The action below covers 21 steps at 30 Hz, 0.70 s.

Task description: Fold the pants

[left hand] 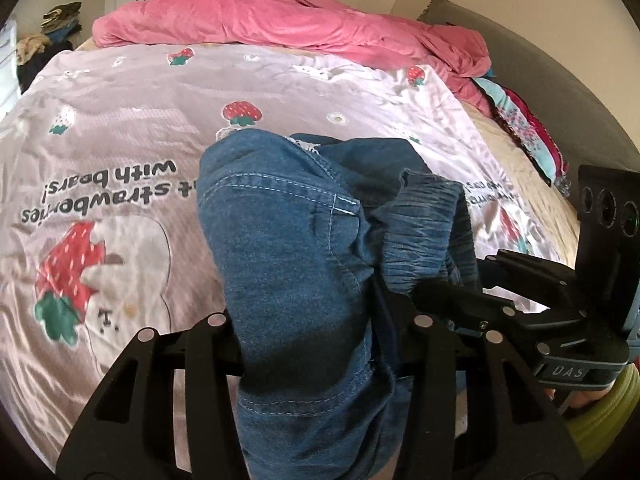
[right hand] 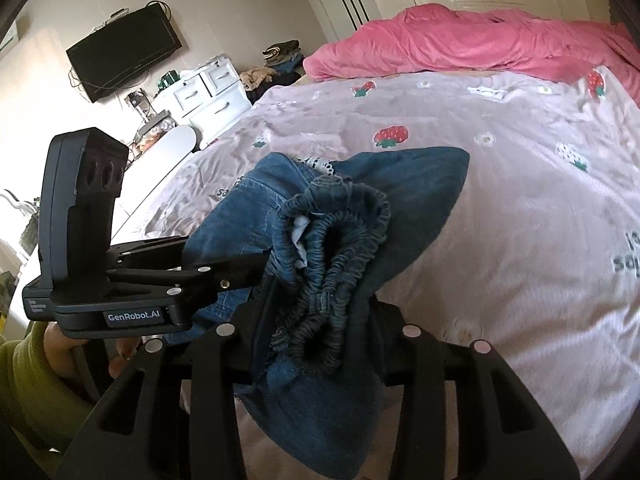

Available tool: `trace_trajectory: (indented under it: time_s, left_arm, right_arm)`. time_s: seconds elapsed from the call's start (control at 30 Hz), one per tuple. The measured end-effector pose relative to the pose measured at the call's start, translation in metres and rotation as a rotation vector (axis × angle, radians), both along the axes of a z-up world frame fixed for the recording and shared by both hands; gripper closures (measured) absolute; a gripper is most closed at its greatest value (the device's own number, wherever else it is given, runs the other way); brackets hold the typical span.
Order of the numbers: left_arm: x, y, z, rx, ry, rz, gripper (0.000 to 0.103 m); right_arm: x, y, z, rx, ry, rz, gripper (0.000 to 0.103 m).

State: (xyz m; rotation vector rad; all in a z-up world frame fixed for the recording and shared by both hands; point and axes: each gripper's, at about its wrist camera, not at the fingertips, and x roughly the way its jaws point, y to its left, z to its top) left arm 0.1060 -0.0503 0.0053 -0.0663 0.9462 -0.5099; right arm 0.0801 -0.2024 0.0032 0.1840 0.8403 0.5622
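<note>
Blue denim pants point(left hand: 296, 248) with an elastic waistband point(right hand: 340, 256) are bunched up and held above the bed. My left gripper point(left hand: 316, 344) is shut on the denim, which drapes over and hides its fingertips. My right gripper point(right hand: 320, 344) is shut on the gathered waistband and cloth, fingertips hidden too. The two grippers are close side by side: the right one shows in the left wrist view point(left hand: 460, 300), and the left one shows in the right wrist view point(right hand: 224, 276). The far end of the pants rests on the bedspread.
A pale pink strawberry-print bedspread point(left hand: 120, 128) covers the bed. A crumpled pink duvet point(left hand: 280, 20) lies along the far side, folded colourful clothes point(left hand: 524, 128) at right. A white dresser point(right hand: 208, 88), wall TV point(right hand: 124, 52) and wardrobe stand beyond.
</note>
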Motion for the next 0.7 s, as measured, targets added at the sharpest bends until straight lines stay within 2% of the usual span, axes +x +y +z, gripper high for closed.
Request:
trace_trajectory:
  time_s: [0.33, 0.7]
  left_arm:
    - [0.026, 0.003, -0.013, -0.016, 0.022, 0.026, 0.065]
    - [0.037, 0.006, -0.032, -0.021, 0.057, 0.034, 0.065]
  right_arm:
    - [0.032, 0.005, -0.007, -0.044, 0.005, 0.006, 0.063]
    - [0.044, 0.01, -0.023, -0.055, 0.043, 0.008, 0.062]
